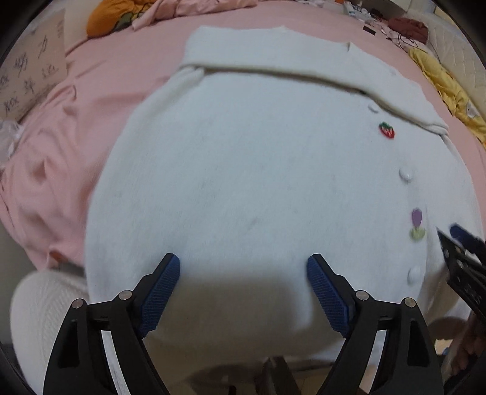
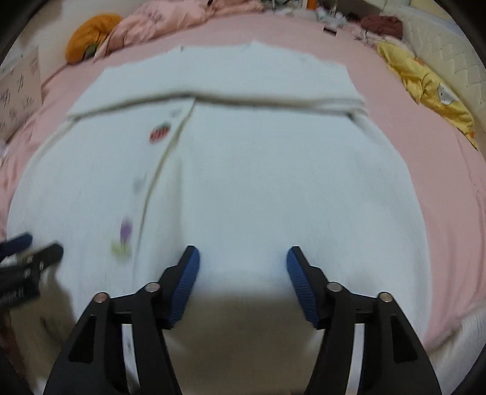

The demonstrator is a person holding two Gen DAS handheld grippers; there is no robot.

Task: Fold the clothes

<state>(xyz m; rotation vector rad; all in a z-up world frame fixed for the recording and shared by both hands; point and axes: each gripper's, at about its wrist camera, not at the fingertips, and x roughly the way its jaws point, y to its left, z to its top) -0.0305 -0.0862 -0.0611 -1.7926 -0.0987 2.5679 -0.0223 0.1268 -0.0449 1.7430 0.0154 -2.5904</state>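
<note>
A white fuzzy cardigan (image 1: pixel 243 170) lies flat on the pink bed, with a strawberry patch (image 1: pixel 386 130), a purple tulip patch (image 1: pixel 416 223) and white buttons down its front. Its far part is folded over in a band (image 1: pixel 273 51). My left gripper (image 1: pixel 243 267) is open and empty, hovering over the cardigan's near hem. My right gripper (image 2: pixel 243 258) is open and empty over the near hem, right of the button line (image 2: pixel 161 170). Each gripper shows at the edge of the other view: the right one (image 1: pixel 461 252), the left one (image 2: pixel 27 258).
The pink bedsheet (image 2: pixel 425 158) surrounds the cardigan. An orange item (image 2: pixel 88 36) and crumpled pink bedding (image 2: pixel 170 21) lie at the far left. A yellow garment (image 2: pixel 431 91) lies at the right. A cardboard box (image 1: pixel 33 66) with writing stands at the left.
</note>
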